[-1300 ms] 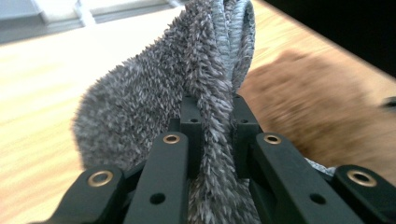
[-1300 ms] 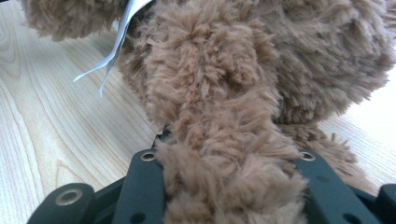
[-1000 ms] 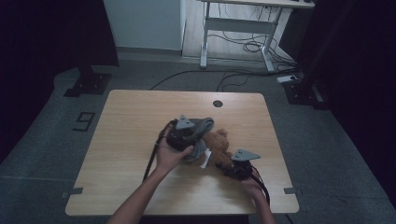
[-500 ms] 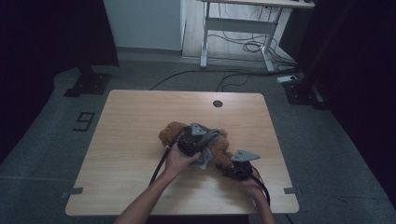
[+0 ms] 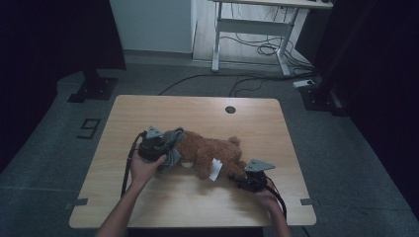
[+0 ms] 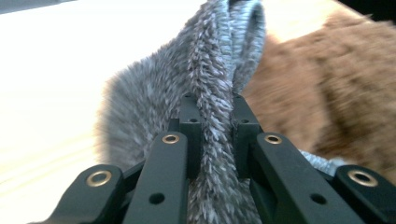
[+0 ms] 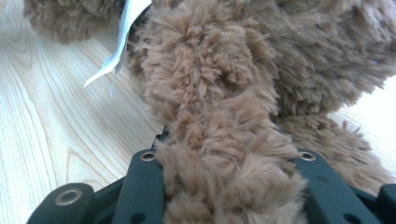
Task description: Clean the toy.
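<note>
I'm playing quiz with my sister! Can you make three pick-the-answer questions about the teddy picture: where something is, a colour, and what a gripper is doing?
1. Where does the brown teddy lie?
A on the table
B on the floor
C on a chair

2. What colour is the furry cloth?
A red
B grey
C green

3. What is the left gripper doing?
A hanging open
B pinching the cloth
C holding a cup

Answers: 1 A, the wood is under it; 2 B, its fur is grey; 3 B, the jaws squeeze the cloth.
</note>
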Motion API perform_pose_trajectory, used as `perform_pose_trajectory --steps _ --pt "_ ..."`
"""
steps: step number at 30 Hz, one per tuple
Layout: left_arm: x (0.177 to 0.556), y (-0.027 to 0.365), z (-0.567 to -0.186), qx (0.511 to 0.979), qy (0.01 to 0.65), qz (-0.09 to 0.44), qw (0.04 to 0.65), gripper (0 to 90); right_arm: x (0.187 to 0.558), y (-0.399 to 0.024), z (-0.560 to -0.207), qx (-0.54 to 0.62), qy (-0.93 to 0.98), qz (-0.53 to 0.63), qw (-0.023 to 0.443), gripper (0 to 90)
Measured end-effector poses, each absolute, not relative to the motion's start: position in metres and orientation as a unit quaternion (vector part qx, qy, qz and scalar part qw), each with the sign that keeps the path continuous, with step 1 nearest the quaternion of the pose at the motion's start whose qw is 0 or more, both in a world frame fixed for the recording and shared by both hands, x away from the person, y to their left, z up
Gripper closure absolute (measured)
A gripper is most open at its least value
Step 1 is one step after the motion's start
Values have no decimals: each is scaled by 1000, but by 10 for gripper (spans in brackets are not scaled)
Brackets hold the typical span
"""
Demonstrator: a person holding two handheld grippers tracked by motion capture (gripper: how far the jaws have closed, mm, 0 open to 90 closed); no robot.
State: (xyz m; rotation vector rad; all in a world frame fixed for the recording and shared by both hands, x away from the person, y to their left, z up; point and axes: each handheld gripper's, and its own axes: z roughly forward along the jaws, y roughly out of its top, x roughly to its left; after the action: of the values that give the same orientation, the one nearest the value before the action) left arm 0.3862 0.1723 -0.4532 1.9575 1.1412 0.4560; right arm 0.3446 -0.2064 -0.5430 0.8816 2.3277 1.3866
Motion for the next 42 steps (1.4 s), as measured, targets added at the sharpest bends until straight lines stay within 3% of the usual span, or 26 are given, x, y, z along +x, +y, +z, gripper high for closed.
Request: perform_pose_trajectory --steps 6,12,17,27,33,37,42 --pt "386 170 -439 772 440 187 419 787 345 -207 -544 303 808 485 141 631" --pt "403 131 -426 783 415 181 426 781 344 -208 -544 301 809 486 139 629" --pt "422 102 -432 808 402 183 390 764 345 -210 -544 302 808 486 142 625" --pt "406 119 -457 806 404 162 401 788 345 -211 -544 313 805 482 147 608" --pt "384 129 -464 801 395 163 419 790 347 -213 -545 340 797 477 147 527" --pt "373 135 -470 791 397 162 436 792 344 -219 -538 335 800 483 122 362" --pt "357 140 -475 788 390 174 444 792 340 -229 -527 335 782 514 111 302"
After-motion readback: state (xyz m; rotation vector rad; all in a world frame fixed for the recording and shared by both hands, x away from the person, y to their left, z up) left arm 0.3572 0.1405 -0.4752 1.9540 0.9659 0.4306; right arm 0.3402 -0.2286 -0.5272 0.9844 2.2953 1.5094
